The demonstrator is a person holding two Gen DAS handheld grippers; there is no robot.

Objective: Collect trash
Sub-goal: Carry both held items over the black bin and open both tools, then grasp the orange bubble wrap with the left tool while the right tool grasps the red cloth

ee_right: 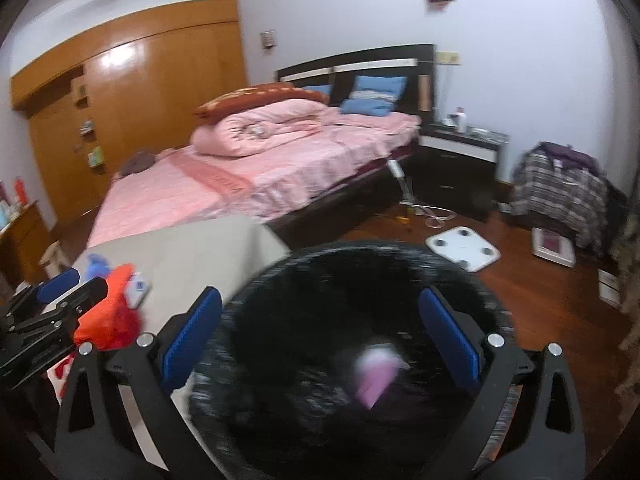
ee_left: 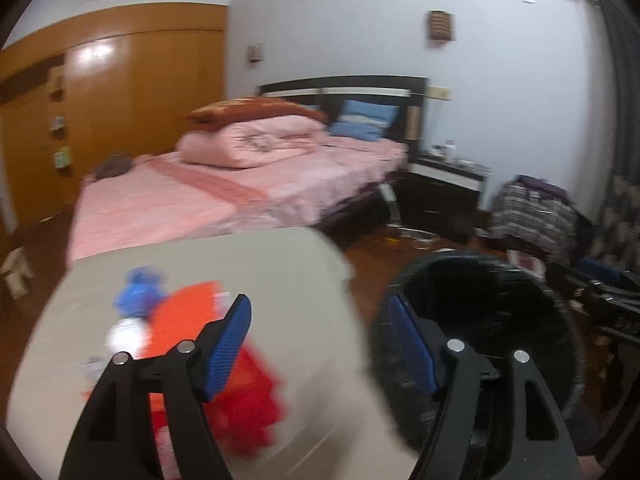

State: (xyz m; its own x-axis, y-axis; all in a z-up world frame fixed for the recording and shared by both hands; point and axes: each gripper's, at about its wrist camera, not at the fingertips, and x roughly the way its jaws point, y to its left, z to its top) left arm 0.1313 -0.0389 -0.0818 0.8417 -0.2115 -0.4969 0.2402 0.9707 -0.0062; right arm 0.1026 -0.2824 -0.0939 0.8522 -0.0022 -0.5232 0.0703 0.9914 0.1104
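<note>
Pink wrapper (ee_right: 376, 374) lies in black bin (ee_right: 320, 258); both grippers' fingers (ee_right: 192, 336) spread, empty.

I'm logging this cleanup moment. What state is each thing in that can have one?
left gripper: open, nothing between its fingers.
right gripper: open, empty, above the bin.
black trash bin: upright, uncovered, beside the table.
pink scrap: blurred, within the bin's opening; whether it has landed is unclear.
red wrappers: lying on the table.
bed quilt: folded on the bed.
white scale: flat on the floor.
</note>
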